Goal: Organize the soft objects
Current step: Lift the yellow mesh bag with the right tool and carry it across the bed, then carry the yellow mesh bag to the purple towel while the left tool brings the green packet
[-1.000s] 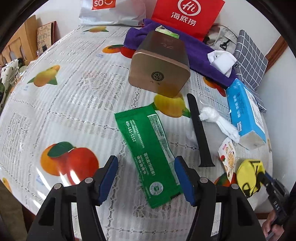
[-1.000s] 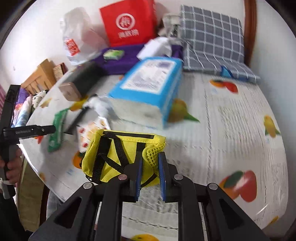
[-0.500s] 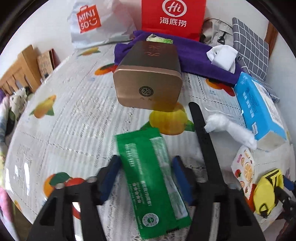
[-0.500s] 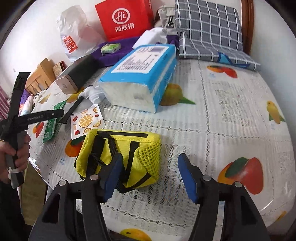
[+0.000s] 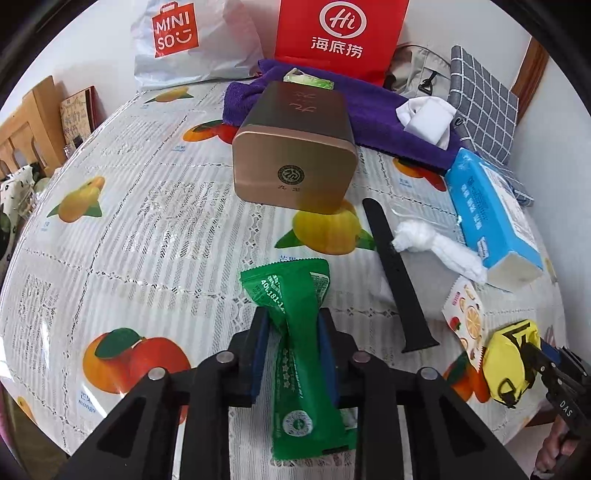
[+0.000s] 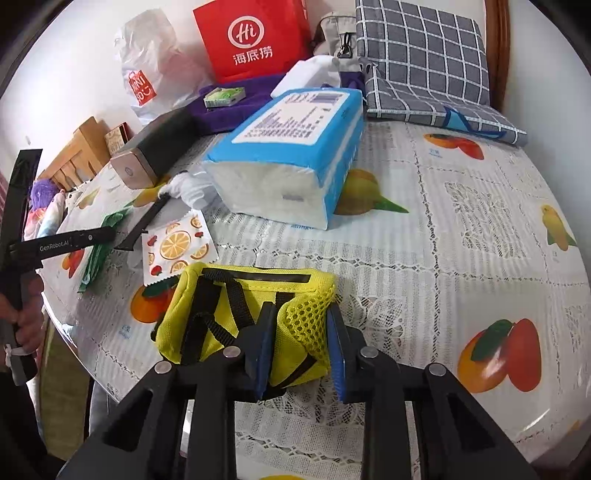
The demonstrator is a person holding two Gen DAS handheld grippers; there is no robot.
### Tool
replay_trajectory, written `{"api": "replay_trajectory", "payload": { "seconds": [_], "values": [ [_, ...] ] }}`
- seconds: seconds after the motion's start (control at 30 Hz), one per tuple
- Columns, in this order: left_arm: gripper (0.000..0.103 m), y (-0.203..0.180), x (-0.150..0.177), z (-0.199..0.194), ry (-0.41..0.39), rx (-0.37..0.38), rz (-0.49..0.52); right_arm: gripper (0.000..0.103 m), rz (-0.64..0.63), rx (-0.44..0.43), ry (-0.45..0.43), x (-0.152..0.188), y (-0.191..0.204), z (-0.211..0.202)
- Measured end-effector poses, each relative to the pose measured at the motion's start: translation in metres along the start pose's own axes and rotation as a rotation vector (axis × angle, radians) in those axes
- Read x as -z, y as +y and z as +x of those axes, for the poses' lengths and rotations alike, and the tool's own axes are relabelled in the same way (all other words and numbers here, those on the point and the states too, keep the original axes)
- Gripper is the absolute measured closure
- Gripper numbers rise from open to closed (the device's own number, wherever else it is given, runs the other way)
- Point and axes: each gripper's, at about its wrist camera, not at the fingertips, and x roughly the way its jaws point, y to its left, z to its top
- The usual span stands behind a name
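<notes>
My left gripper (image 5: pixel 293 325) is shut on a green wet-wipe packet (image 5: pixel 299 350), which is pinched and crumpled between the blue pads above the fruit-print tablecloth (image 5: pixel 129 229). My right gripper (image 6: pixel 299 328) is shut on the mesh corner of a small yellow pouch with black straps (image 6: pixel 236 314) at the table's near edge. The pouch (image 5: pixel 508 354) also shows at the right in the left wrist view. The green packet (image 6: pixel 99 251) shows at the left in the right wrist view.
A bronze tin (image 5: pixel 295 155), a black strap (image 5: pixel 397 277), a white cloth roll (image 5: pixel 439 247), a blue tissue pack (image 6: pixel 295 155), a fruit-print sachet (image 6: pixel 177 247), a purple towel (image 5: pixel 388 122), a grey checked cushion (image 6: pixel 424 59) and shopping bags (image 5: pixel 336 33) lie across the table.
My left gripper moved forward over the green packet and closed on it. My right gripper opened half a second ago and has closed again on the yellow pouch.
</notes>
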Motion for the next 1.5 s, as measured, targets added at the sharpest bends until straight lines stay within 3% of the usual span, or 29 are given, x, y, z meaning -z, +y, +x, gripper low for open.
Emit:
{"api": "replay_trajectory", "payload": {
  "seconds": [0.13, 0.67, 1.1, 1.5],
  "values": [
    [0.082, 0.001, -0.001, -0.008, -0.012, 0.019, 0.001, 0.081, -0.008, 0.006, -0.037, -0.004, 0.003, -0.015],
    [0.084, 0.001, -0.024, -0.043, -0.073, 0.049, 0.019, 0.081, 0.031, -0.043, -0.128, -0.033, 0.000, -0.057],
    [0.084, -0.004, -0.075, -0.071, -0.147, 0.049, 0.034, 0.081, 0.081, -0.056, -0.209, -0.106, -0.002, -0.069],
    [0.084, -0.004, -0.134, -0.056, -0.159, 0.053, 0.041, 0.081, 0.061, -0.051, -0.220, -0.186, 0.011, -0.032]
  ]
}}
